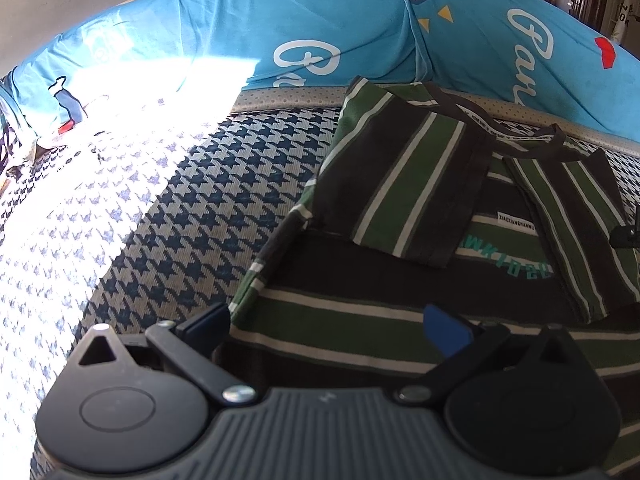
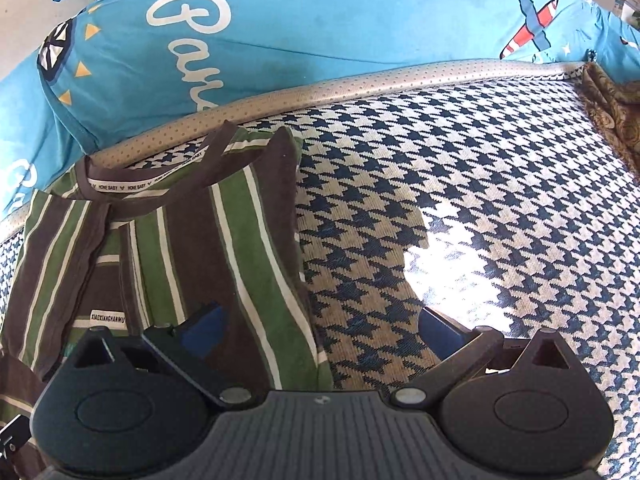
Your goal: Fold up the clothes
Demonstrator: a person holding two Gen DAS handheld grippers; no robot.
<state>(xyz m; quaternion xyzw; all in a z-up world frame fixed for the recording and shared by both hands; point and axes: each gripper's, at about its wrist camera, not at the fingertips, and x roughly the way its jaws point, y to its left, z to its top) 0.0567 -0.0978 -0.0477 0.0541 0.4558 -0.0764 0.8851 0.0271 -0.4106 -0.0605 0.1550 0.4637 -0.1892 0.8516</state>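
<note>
The striped shirt (image 1: 400, 184) lies flat on the houndstooth mat (image 1: 192, 208), both sleeves folded inward over its chest. Its left edge sits just ahead of the left claw (image 1: 328, 320), whose blue-tipped fingers stand spread apart, holding nothing. The right claw (image 2: 320, 324) is likewise spread and empty, straddling the shirt's right edge. Beyond both lies a blue printed quilt (image 2: 304, 32).
</note>
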